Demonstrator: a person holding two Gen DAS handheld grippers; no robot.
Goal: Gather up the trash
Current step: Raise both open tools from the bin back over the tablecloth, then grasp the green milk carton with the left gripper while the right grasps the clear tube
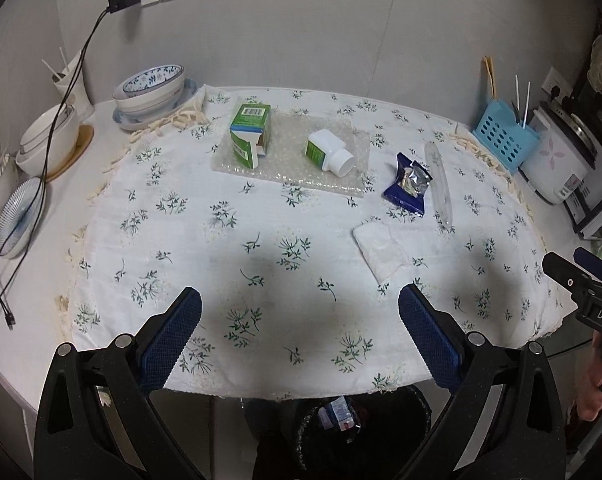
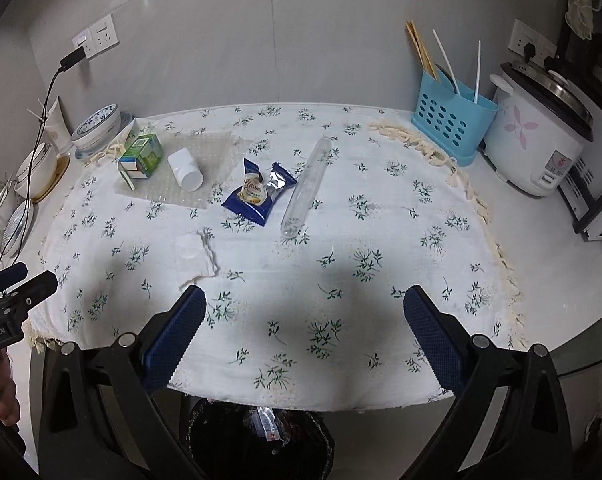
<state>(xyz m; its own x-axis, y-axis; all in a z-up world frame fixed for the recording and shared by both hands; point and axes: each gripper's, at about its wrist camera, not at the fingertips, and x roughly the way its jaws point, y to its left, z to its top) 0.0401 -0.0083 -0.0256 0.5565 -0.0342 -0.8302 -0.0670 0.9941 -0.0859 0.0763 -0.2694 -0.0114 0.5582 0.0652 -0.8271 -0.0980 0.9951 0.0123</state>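
Note:
On the flowered tablecloth (image 1: 229,248) lie a torn green carton (image 1: 250,132) (image 2: 141,157) and a tipped white bottle (image 1: 329,153) (image 2: 185,169), both on a bubble-wrap sheet (image 1: 289,168). To their right are a blue snack wrapper (image 1: 407,190) (image 2: 258,192), a clear plastic tube (image 1: 440,184) (image 2: 305,188) and a crumpled white tissue (image 1: 381,249) (image 2: 197,256). My left gripper (image 1: 300,306) is open over the near edge, holding nothing. My right gripper (image 2: 304,306) is open too, empty. A black bin (image 1: 361,428) (image 2: 261,440) sits below the table edge with some trash inside.
Stacked bowls (image 1: 151,90) and plates (image 1: 17,220) crowd the left counter beside a black cable (image 1: 61,112). A blue utensil caddy (image 2: 453,120) and a white rice cooker (image 2: 537,140) stand at the back right. A hand (image 1: 597,384) holds the other gripper.

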